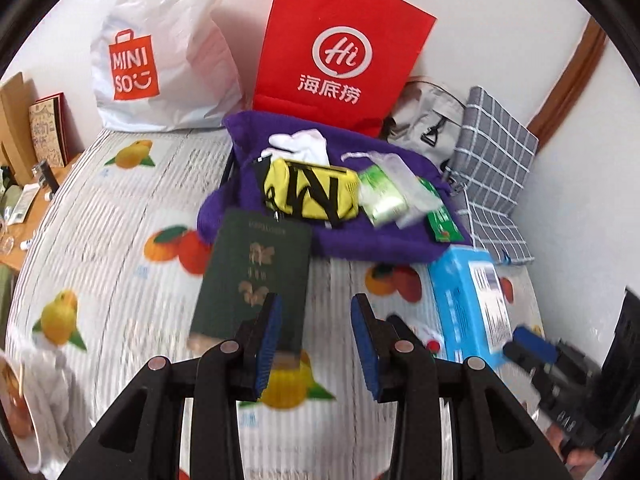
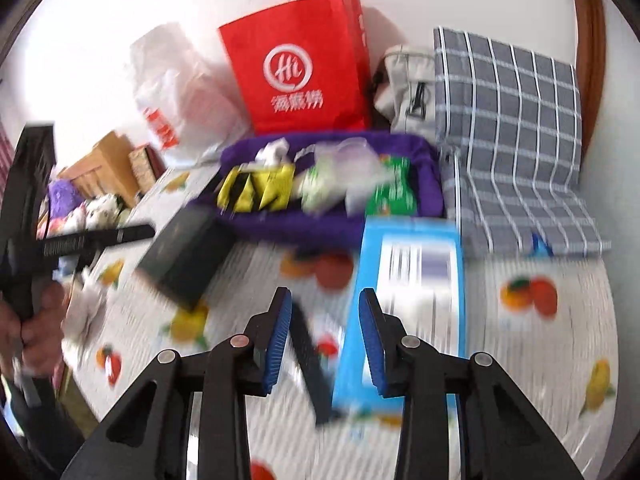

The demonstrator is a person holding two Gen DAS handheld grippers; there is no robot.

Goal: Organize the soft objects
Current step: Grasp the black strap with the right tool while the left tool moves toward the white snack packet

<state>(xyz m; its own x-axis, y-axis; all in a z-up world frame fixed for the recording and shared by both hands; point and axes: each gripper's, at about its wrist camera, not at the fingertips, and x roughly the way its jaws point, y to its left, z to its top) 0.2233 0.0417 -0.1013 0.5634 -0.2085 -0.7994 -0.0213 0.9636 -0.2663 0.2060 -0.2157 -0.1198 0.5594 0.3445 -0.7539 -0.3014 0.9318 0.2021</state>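
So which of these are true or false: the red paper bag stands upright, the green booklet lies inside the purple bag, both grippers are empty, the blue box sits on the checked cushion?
1. The red paper bag stands upright behind the purple bag. True.
2. The green booklet lies inside the purple bag. False: it lies on the fruit-print sheet, in front of that bag.
3. The left gripper and right gripper both hold nothing. True.
4. The blue box sits on the checked cushion. False: it lies on the sheet.

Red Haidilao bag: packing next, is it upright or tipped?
Upright: the red Haidilao bag stands against the wall behind the purple cloth.
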